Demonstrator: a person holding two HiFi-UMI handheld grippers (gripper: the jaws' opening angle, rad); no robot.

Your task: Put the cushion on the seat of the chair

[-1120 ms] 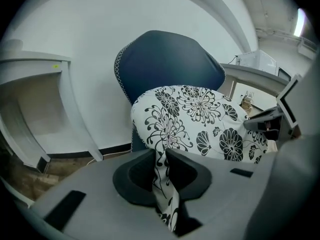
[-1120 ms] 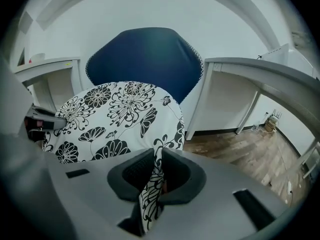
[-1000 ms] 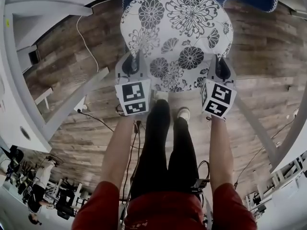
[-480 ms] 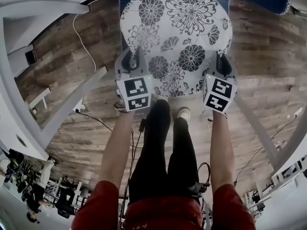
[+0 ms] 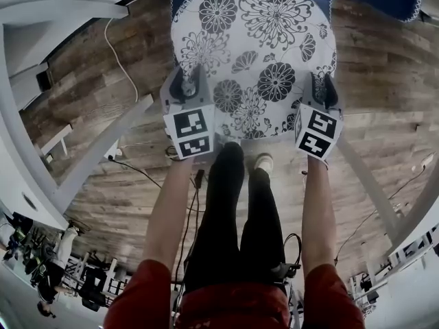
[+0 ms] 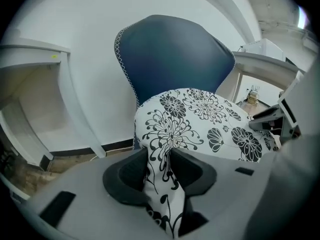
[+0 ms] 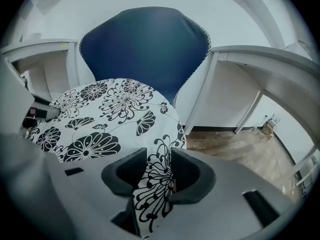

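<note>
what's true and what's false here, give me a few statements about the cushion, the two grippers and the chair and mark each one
1. The left gripper is shut on the cushion. True.
2. The right gripper is open and empty. False: its jaws pinch the cushion's edge.
3. The cushion is plain grey. False: it is white with black flowers.
4. The back of the chair is dark blue. True.
5. Both grippers hold the cushion at the same spot. False: they grip it at opposite sides of its near edge.

Cushion (image 5: 252,46) before chair back (image 6: 170,54); left tool (image 5: 186,89) on cushion's left edge, right tool (image 5: 321,92) on right edge.
</note>
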